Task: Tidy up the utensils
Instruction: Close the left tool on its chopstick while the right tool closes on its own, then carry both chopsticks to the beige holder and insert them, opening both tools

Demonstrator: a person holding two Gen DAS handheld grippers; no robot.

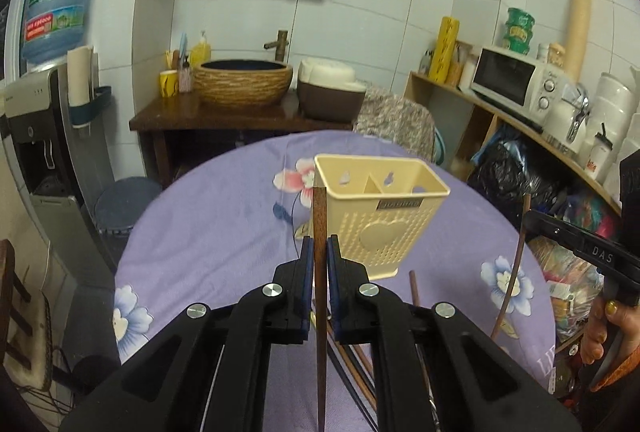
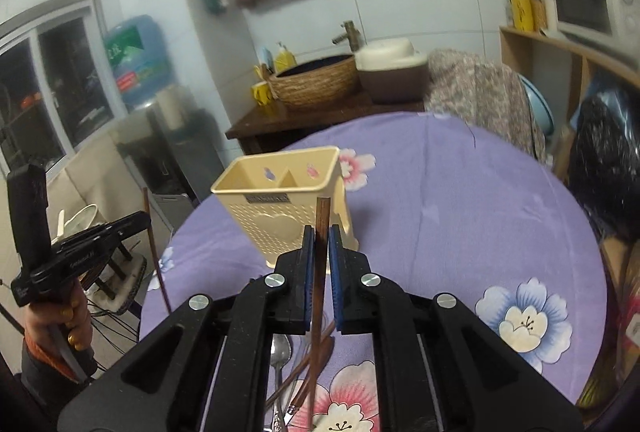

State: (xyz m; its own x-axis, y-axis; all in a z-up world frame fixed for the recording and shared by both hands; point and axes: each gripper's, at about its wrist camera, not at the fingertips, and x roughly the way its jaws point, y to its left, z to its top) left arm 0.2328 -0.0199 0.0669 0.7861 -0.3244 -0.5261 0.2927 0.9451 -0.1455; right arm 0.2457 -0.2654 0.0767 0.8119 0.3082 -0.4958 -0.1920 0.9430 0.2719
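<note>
While in tools (image 1: 319, 252), chopsticks (image 2: 321, 228) before holder (image 2: 280, 207)

My desk (image 1: 224, 216) is round, covered in a lilac cloth (image 2: 460, 191) printed with pink and blue flowers. On it stands a cream perforated utensil holder (image 1: 380, 220), upright, split into compartments. Nearer me a loose pile of brown chopsticks (image 2: 308, 364) and a metal spoon (image 2: 280, 352) lies on the cloth.
</note>
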